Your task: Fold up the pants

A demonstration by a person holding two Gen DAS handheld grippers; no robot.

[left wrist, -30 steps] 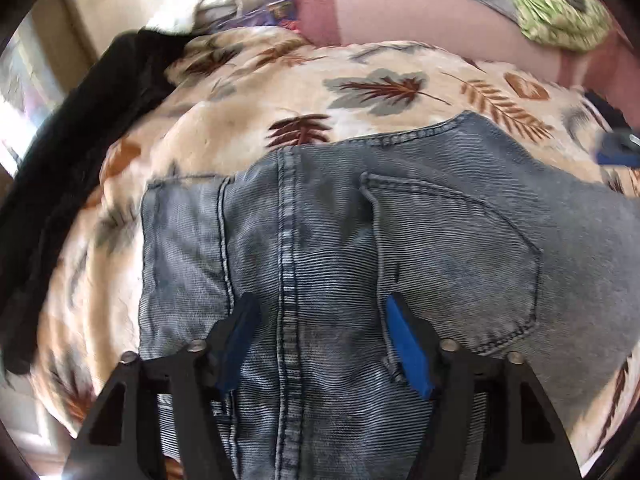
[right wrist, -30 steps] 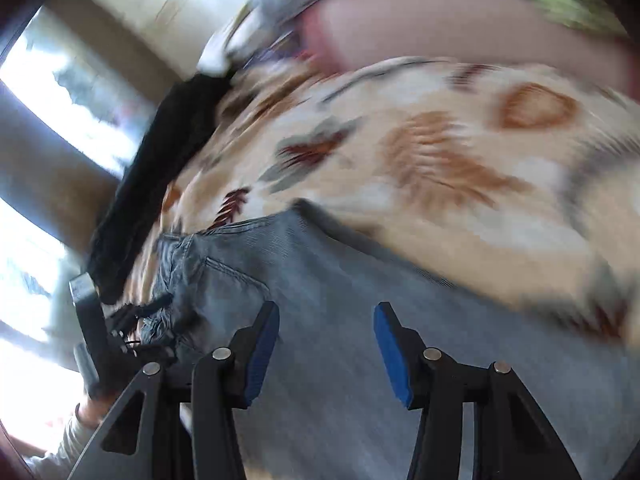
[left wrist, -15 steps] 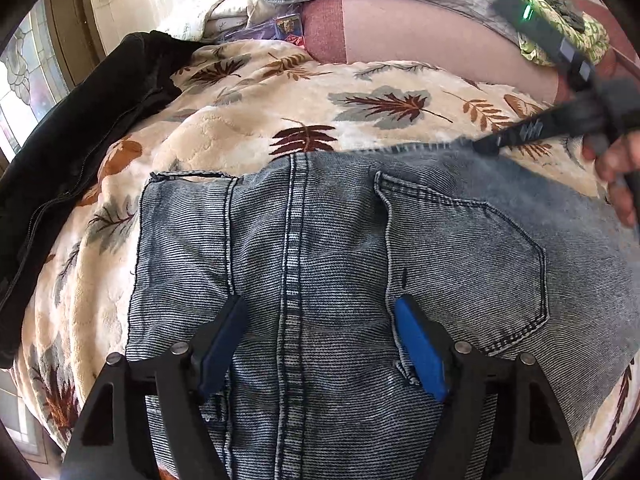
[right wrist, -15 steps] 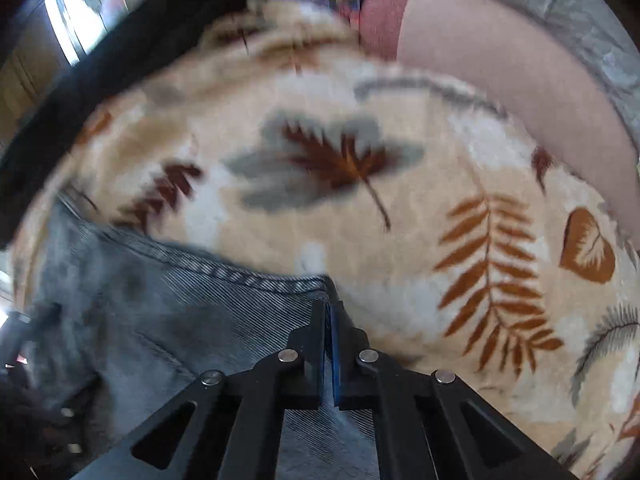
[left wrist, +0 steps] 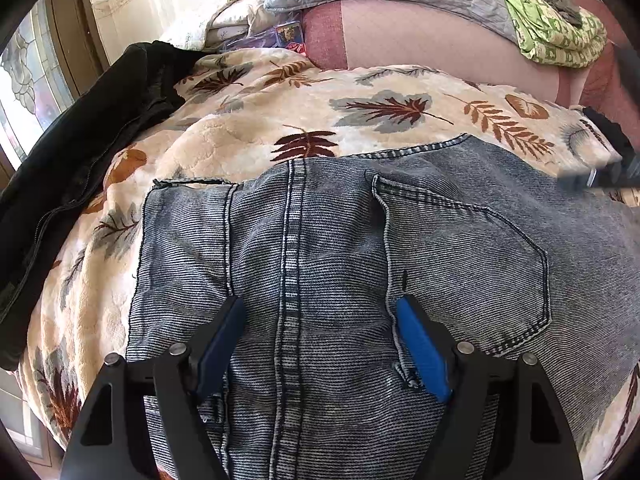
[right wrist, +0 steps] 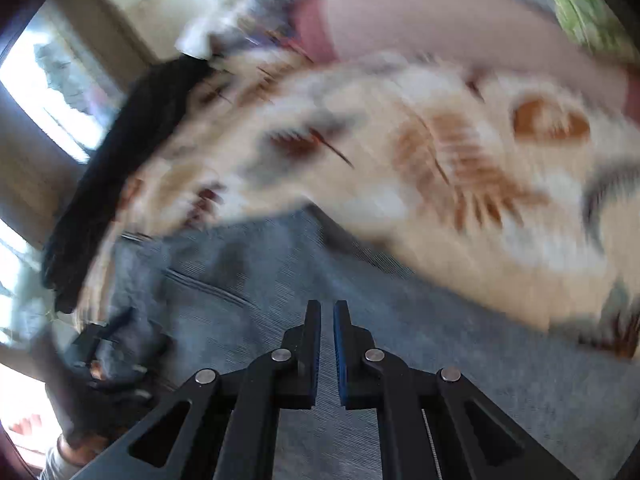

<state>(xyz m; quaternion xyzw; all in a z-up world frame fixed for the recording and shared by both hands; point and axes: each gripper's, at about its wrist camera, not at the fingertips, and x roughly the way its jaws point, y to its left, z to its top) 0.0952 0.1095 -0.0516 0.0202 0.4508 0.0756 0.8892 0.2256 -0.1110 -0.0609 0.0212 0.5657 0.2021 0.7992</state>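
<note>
Washed blue jeans (left wrist: 340,248) lie flat on a leaf-print blanket (left wrist: 248,128), back pocket (left wrist: 464,256) up, waistband toward the far side. My left gripper (left wrist: 320,320) is open above the jeans, its blue pads either side of the centre seam. The right gripper shows blurred at the right edge of the left wrist view (left wrist: 600,176), over the jeans' far right part. In the right wrist view my right gripper (right wrist: 327,316) has its jaws nearly together with a thin gap, nothing visible between them, above the jeans (right wrist: 360,340). That view is motion-blurred.
A black jacket (left wrist: 76,148) lies along the blanket's left edge by a window (left wrist: 24,88). Pink and grey pillows (left wrist: 420,36) and a green cloth (left wrist: 556,28) sit at the far side. The left gripper and hand show in the right wrist view (right wrist: 96,364).
The right gripper closed at the jeans' waistband edge half a second ago and has since swung away to the right, its jaws now a thin gap apart. The left gripper stayed open, almost still.
</note>
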